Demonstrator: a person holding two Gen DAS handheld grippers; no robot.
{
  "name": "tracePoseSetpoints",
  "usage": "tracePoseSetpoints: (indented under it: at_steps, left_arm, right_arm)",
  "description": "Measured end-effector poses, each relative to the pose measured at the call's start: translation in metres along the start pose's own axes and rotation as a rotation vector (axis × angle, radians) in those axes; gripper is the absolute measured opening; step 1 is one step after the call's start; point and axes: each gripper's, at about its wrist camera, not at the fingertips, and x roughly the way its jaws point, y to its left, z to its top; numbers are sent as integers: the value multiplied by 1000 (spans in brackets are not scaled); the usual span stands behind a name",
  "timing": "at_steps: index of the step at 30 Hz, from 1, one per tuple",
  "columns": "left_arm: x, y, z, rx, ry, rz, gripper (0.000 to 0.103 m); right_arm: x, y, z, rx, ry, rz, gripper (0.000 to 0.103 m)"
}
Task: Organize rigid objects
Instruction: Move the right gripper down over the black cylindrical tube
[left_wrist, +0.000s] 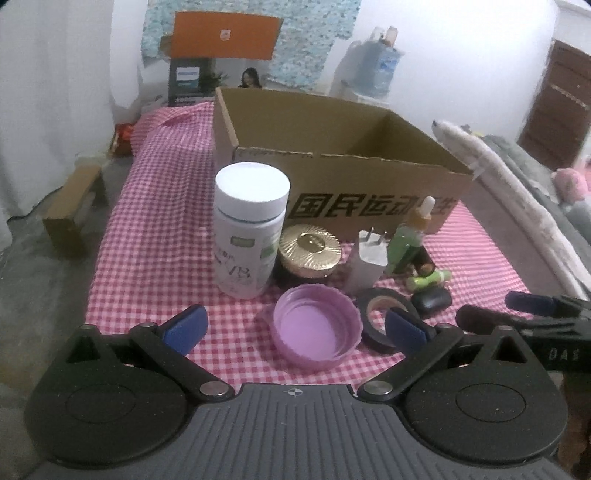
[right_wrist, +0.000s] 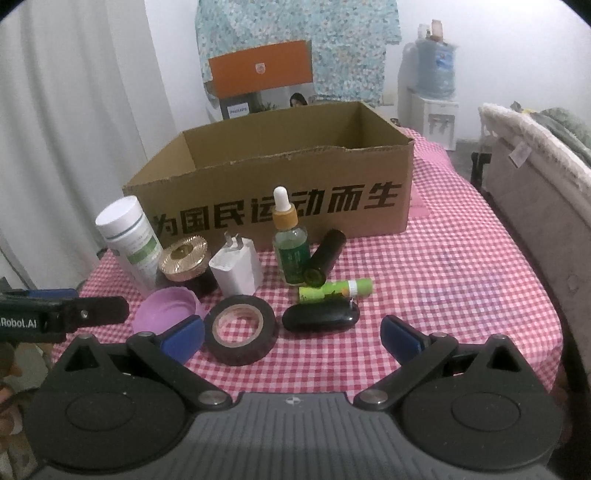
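Jaws of the left gripper (left_wrist: 295, 330) stood wide and held nothing, its blue pads flanking a purple lid (left_wrist: 316, 326) that lay open side up on the checked cloth (left_wrist: 159, 236) of the tabletop. Just right of the lid lay a roll of black tape (left_wrist: 384, 319), partly behind the right pad. Behind the lid stood a white bottle (left_wrist: 249, 229), upright, and beside it a gold-topped jar (left_wrist: 310, 254), a white plug (left_wrist: 367, 260) with its prongs up, and a green dropper bottle (left_wrist: 410, 240). A small green tube (left_wrist: 430, 277) and a black oval case (left_wrist: 432, 301) lay near the dropper. An open cardboard box (left_wrist: 332, 166) with black printed characters stood behind them all; nothing showed inside it. The right gripper (left_wrist: 535, 314) came in at the right edge. From the right wrist, the right gripper (right_wrist: 293, 339) likewise had wide jaws gripping nothing, low above the cloth (right_wrist: 443, 277), with the tape (right_wrist: 240, 326) and the case (right_wrist: 321, 315) lying between and just ahead of its pads. The tube (right_wrist: 336, 290) lay on its side just behind the case, and a black cylinder (right_wrist: 325, 258) leaned tilted against the dropper (right_wrist: 290, 240). The plug (right_wrist: 236, 269), jar (right_wrist: 184, 260) and white bottle (right_wrist: 127, 240) stood in a row to the left, the lid (right_wrist: 166, 308) in front of them, partly hidden by the left pad. The box (right_wrist: 277, 177) stood behind, and the left gripper (right_wrist: 62, 314) reached in from the left edge.
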Motion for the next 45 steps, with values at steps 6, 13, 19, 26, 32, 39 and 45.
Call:
tracePoseSetpoints:
  at_steps: [6,13,19,26,32,39,45]
  left_arm:
    - [-5,-6,7,66,-15,-31,103]
    - [1,-46,20,247,-61,-120,96]
    - [24,-86,21,417,-12,-184,79]
    - [51,-117,19,545,60,-212,59]
    - [67,-130,28,564,79,-206,47]
    - [86,-134,36,507,109,-189,33]
    - [100,-129,40,457,151,-192,26]
  right_arm:
    - [1,-7,7,-3,-17,-15,102]
    - [-3,-34,19,34,-41,-10,94]
    - [-7,-67,20,162,-19,52,76]
    - [8,-102,13,366,49,163,62]
    - [22,-115,21,397,64,208,54]
    - [57,-117,58,353,99,281,42]
    - [96,-108,71,309,191,286,32]
